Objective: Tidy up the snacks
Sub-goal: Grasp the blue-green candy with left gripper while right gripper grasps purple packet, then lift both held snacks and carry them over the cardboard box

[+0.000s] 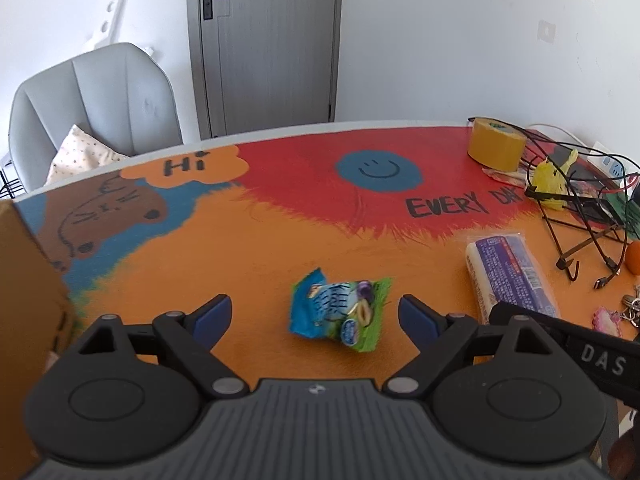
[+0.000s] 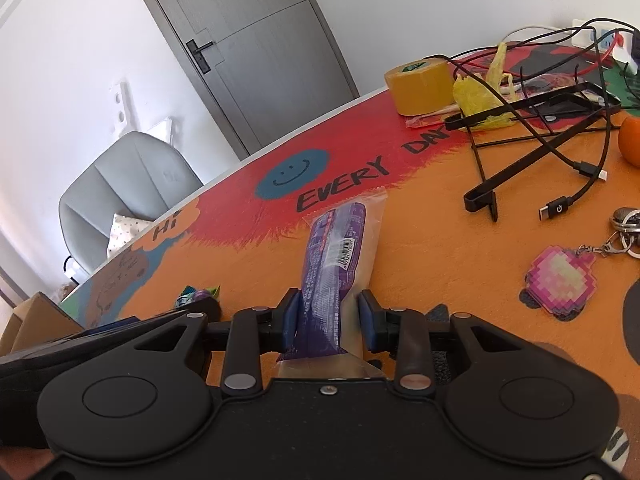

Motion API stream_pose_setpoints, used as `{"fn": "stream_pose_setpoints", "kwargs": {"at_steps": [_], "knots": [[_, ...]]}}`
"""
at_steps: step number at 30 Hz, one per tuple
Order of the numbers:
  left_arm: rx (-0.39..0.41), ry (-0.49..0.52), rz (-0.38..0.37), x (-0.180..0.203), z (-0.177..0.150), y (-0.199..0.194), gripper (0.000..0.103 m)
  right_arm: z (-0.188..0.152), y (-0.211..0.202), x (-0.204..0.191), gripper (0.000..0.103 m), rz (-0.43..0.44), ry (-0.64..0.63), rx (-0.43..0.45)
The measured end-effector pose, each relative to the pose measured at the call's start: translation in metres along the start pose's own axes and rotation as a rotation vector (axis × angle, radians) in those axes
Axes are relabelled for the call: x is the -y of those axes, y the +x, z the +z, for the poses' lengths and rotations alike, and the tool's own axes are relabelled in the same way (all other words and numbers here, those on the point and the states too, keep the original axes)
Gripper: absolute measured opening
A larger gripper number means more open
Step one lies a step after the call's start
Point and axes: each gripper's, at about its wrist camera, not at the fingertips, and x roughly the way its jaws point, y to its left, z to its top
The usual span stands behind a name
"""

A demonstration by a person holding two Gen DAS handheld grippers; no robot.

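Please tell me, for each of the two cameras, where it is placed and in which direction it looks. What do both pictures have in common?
Left wrist: sits on the left gripper, looking forward and down over its open blue fingers at the small blue-green snack packet on the painted table.
Right wrist: sits on the right gripper, looking along its fingers, which are closed on the purple-labelled snack pack.
Shared: both snacks, the yellow tape roll, the grey door and the grey chair.

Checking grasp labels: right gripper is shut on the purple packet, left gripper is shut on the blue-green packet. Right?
Half right. The left wrist view shows the left gripper open, pads clear of the blue-green packet lying between them. The right gripper is shut on the purple packet, as stated.
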Motion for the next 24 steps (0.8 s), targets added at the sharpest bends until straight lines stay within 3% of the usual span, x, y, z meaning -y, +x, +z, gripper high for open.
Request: {"fn": "stream_pose_setpoints", "kwargs": {"at_steps": [9,10,14,17,24], "knots": [[-0.004,-0.005,0.011,-0.002,0.0,0.018,0.086,0.0,0.002,-0.001,0.033,-0.008,0.006,0.0],[0.001,-0.007,0.015,-0.002,-0.001,0.018,0.083,0.0,0.001,-0.001,0.033,-0.011,0.006,-0.001],[0.023,0.002,0.023,-0.003,-0.001,0.013,0.051,-0.002,-0.001,-0.004,0.033,-0.004,0.013,-0.008],[0.036,-0.02,-0.001,-0.008,-0.002,0.005,0.037,-0.006,-0.005,-0.005,0.033,0.0,0.022,-0.008],[0.038,-0.057,-0.007,-0.018,-0.009,-0.018,0.035,-0.013,-0.015,-0.011,0.032,0.01,0.037,0.0]]}}
